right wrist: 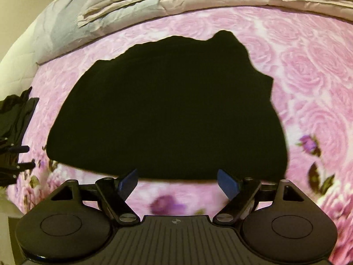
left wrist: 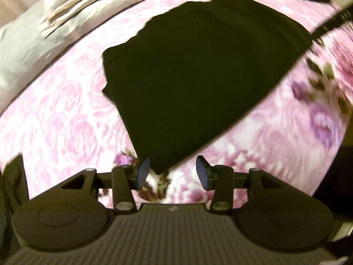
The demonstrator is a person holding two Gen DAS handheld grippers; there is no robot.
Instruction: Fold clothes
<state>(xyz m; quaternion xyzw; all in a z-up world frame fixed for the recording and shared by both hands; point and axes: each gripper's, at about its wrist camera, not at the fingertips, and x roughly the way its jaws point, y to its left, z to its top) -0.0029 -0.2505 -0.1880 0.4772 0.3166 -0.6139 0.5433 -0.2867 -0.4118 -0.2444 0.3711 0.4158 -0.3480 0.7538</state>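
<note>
Fingers of the left gripper (left wrist: 173,172) stood apart, empty, above a corner of the black garment (left wrist: 198,77) spread on the pink rose bedspread (left wrist: 61,119). Right gripper (right wrist: 177,182) likewise gaped, empty, beside the garment's (right wrist: 167,110) near edge, grey bedding (right wrist: 132,6) beyond.

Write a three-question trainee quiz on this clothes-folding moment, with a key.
1. True or false: the left gripper has its jaws shut on the black garment.
2. What covers the bed under the garment? A) plain white sheet B) pink rose-print blanket C) striped towel
3. Fill in: beyond the garment, at the far edge of the bed, lies a rumpled grey-beige ____.

Key
1. False: both the left and the right gripper have open jaws and hold nothing.
2. B
3. Comforter
</note>
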